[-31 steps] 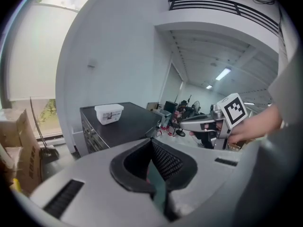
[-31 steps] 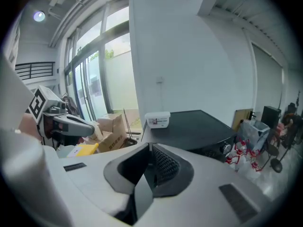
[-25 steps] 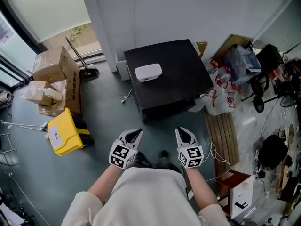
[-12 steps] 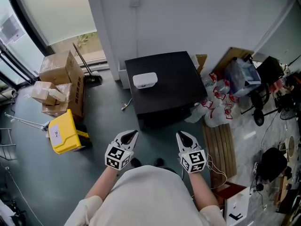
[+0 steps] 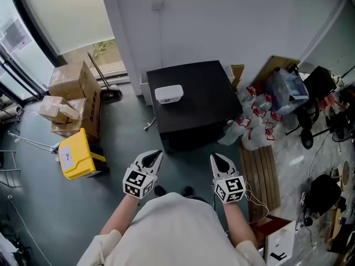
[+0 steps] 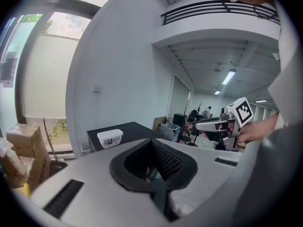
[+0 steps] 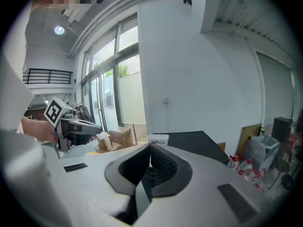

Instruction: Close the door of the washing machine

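Now the left gripper (image 5: 151,158) hangs higher than a second ago, jaws pressed together on nothing. The black washing machine (image 5: 205,101) stands ahead against the wall, a white tub (image 5: 169,93) near its top's left edge. Its front looks flush, so the door is probably shut already. The right gripper (image 5: 221,162) — clenched, empty — has lifted too.

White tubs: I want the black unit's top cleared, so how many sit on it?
1. The white tub sits on the black unit, near its left edge in the head view. That top is fully in view, so none is hidden.
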`<state>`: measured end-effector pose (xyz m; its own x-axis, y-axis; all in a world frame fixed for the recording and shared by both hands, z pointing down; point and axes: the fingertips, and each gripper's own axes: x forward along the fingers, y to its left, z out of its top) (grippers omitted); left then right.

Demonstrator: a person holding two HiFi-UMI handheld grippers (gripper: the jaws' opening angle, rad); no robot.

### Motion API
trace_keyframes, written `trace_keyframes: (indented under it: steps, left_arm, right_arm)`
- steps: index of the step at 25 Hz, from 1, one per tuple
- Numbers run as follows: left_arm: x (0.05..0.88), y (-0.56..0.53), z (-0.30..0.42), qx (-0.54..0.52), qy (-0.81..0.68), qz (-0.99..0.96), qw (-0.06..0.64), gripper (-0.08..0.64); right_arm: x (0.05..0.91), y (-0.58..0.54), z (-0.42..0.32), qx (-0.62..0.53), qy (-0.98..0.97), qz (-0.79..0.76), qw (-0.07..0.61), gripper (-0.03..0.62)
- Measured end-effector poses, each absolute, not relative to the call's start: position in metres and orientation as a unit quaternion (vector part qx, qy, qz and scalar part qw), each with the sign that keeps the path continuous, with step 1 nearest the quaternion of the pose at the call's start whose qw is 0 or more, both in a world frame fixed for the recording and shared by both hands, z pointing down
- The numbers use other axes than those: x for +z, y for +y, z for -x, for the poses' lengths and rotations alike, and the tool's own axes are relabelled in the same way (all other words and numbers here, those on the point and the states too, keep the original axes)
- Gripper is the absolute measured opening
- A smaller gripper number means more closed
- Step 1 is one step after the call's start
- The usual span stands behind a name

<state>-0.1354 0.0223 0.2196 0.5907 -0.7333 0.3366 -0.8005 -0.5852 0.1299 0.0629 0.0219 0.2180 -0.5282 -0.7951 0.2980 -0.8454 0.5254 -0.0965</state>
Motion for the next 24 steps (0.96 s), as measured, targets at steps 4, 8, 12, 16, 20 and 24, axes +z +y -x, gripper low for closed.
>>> trace_keyframes:
  steps: [4,8,12,16,20,24]
  left_arm:
    - [0.223,0.025,0.13,0.124,-0.436,-0.881,0.136,0.008]
    - [0.225,0.026,0.127,0.127,-0.434,-0.881,0.138,0.008]
    - [0.227,0.026,0.125,0.128,-0.434,-0.881,0.139,0.008]
    - [0.229,0.027,0.125,0.128,-0.435,-0.88,0.14,0.008]
    - [0.231,0.026,0.123,0.131,-0.436,-0.879,0.141,0.008]
    - [0.232,0.026,0.125,0.13,-0.439,-0.877,0.143,0.008]
  right_arm:
    - [0.22,0.027,-0.065,0.115,-0.868,-0.47,0.108,0.031]
    - [0.217,0.028,-0.07,0.111,-0.866,-0.475,0.11,0.031]
    - [0.215,0.028,-0.074,0.106,-0.865,-0.476,0.112,0.031]
    - [0.217,0.029,-0.075,0.108,-0.865,-0.476,0.113,0.031]
    - [0.217,0.027,-0.08,0.109,-0.865,-0.476,0.113,0.031]
    - [0.216,0.027,-0.079,0.106,-0.866,-0.475,0.113,0.031]
